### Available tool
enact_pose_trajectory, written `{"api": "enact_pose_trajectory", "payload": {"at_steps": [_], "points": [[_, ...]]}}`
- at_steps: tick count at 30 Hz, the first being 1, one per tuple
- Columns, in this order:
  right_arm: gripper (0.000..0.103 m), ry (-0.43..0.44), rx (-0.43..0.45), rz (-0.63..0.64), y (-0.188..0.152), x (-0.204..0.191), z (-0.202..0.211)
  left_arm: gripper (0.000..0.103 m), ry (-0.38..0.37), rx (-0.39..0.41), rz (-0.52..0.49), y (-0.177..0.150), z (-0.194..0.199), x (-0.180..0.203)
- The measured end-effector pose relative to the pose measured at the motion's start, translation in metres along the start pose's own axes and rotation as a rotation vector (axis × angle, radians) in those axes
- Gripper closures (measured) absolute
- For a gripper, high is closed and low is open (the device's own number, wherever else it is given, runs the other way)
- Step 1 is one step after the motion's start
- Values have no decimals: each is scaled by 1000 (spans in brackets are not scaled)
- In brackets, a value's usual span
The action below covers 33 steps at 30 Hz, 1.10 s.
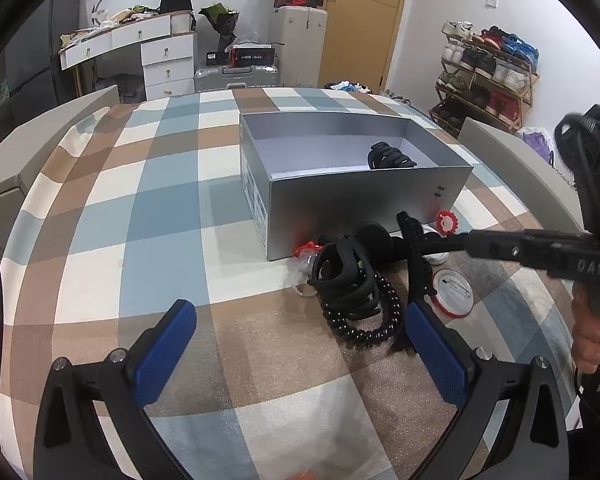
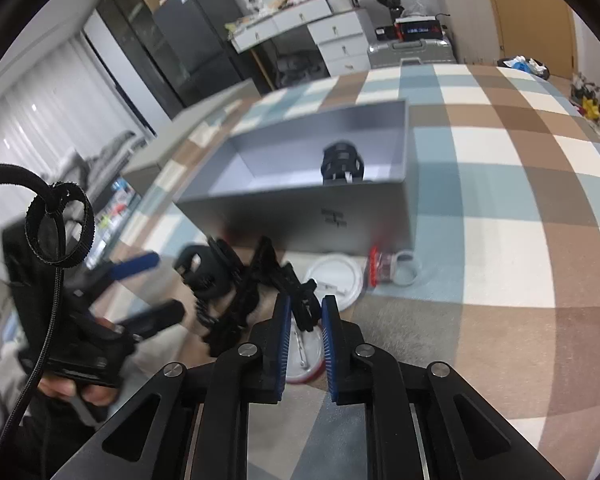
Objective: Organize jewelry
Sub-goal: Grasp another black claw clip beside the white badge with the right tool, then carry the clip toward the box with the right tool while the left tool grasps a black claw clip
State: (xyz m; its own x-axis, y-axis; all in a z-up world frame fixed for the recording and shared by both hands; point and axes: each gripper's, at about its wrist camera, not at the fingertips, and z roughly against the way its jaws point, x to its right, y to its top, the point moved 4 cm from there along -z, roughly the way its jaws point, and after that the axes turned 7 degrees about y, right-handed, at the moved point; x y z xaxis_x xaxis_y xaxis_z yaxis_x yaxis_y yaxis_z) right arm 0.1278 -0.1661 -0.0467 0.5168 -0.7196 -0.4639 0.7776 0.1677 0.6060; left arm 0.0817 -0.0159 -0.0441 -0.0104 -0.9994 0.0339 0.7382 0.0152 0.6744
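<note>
A grey open box (image 1: 340, 200) (image 2: 300, 212) stands on the checked cloth with one black claw clip (image 1: 388, 156) (image 2: 342, 160) inside. Against its front wall lies a heap: a black claw clip (image 1: 346, 276), a black beaded coil (image 1: 374, 326) and a long black hair clip (image 1: 416, 268) (image 2: 304, 308). My right gripper (image 1: 414, 246) (image 2: 305, 312) reaches in from the right, shut on the long black hair clip at its tips. My left gripper (image 1: 300, 356) (image 2: 148, 292) hovers wide open just short of the heap, holding nothing.
Round white badges with red rims (image 1: 452, 292) (image 2: 334, 276), a red cog-shaped piece (image 1: 446, 222) and a small red-lidded jar (image 1: 308, 256) (image 2: 384, 268) lie near the box front. Grey chair backs border the table; a desk, suitcase and shoe rack stand beyond.
</note>
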Motion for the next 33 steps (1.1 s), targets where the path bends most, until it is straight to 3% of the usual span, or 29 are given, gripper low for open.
{"api": "enact_pose_trajectory", "payload": {"at_steps": [6,13,15,17,22,25,30,33], "points": [[90,-36,48,-12,5,13,28,1,-1,-3,13,1,0,-2],[87,-114,-84,58,-8,26,32,1,-3,-6,9,1,-1,0],[83,-109,-77,59,-8,26,32,1,-2,-10,4,0,-2,1],[71,-104,-69,59,-8,25,30,1,-4,-17,5,-1,-3,2],[65,-33,-55,23,-7,19,17,1,-7,-16,6,-1,-2,1],[54,9,-33,-4,-4,14,10,1,-5,-16,8,0,-2,1],[54,-30,-38,-2,-5,10,-7,1,-5,-17,3,-1,-3,2],[72,-36,-10,2,-4,9,-9,1,-4,-14,4,-1,-2,2]]}}
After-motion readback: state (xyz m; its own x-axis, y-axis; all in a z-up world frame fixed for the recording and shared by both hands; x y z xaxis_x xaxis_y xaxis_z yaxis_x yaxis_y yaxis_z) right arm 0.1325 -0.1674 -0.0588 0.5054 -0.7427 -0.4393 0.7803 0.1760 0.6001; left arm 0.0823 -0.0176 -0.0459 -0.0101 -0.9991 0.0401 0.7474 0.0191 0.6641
